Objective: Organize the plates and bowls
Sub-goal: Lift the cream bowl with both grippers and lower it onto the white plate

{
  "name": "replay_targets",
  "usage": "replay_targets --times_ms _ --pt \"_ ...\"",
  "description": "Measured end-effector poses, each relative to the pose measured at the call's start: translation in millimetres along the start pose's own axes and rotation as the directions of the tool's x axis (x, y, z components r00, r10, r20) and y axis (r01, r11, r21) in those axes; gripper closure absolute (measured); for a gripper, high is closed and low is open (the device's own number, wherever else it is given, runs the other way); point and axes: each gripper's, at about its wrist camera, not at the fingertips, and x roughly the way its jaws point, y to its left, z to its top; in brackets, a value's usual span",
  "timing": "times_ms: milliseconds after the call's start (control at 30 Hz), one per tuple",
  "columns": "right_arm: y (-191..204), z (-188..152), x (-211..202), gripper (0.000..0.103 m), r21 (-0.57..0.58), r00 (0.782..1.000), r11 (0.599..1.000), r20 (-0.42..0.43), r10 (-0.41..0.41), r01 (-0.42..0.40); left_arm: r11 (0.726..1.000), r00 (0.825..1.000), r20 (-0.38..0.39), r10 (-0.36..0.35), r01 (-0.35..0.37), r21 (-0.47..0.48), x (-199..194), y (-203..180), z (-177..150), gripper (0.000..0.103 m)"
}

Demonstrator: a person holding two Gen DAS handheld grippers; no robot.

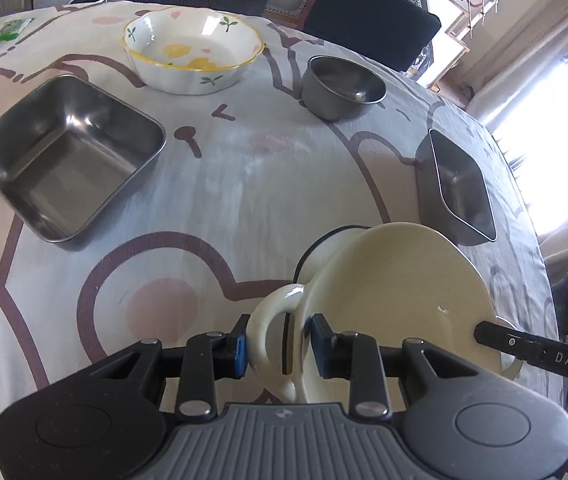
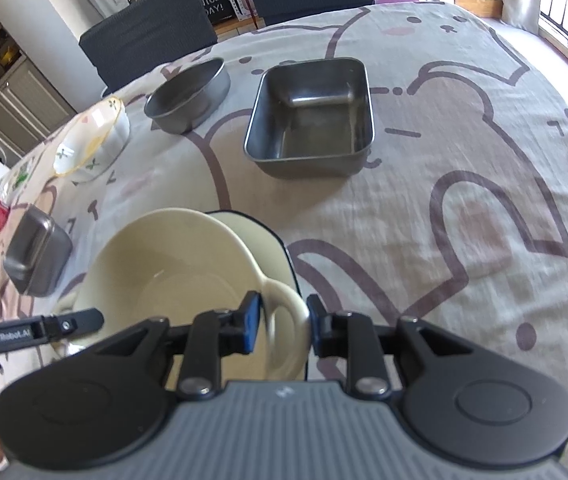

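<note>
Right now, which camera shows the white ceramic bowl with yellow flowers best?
The left wrist view: the white ceramic bowl with yellow flowers faces the camera, its inside visible. The right wrist view shows it small, at the edge.

cream bowl [image 1: 403, 288]: pale cream, glossy, plain, black line at one rim
floral bowl [image 1: 194, 54]: white, yellow scalloped rim, yellow flowers, green sprigs, pink heart
square tray [image 1: 70, 156]: bare grey steel
round tin [image 1: 341, 88]: dull grey metal
oblong tray [image 2: 309, 118]: grey steel, darker outer walls
tablecloth [image 1: 244, 184]: grey-white, brown cartoon outlines, pink blush spots
left gripper [image 1: 279, 346]: black, grey ribbed body, blue pads
right gripper [image 2: 284, 320]: same colours
</note>
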Motion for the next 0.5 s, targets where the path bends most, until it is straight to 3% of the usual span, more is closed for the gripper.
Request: replay_targets --times_ms 500 --pt "-0.1 1.1 2.5 0.070 -0.015 1.000 1.000 0.016 -0.025 0.025 0.998 1.000 0.001 0.011 -0.011 0.056 -0.5 -8.4 -2.4 0.072"
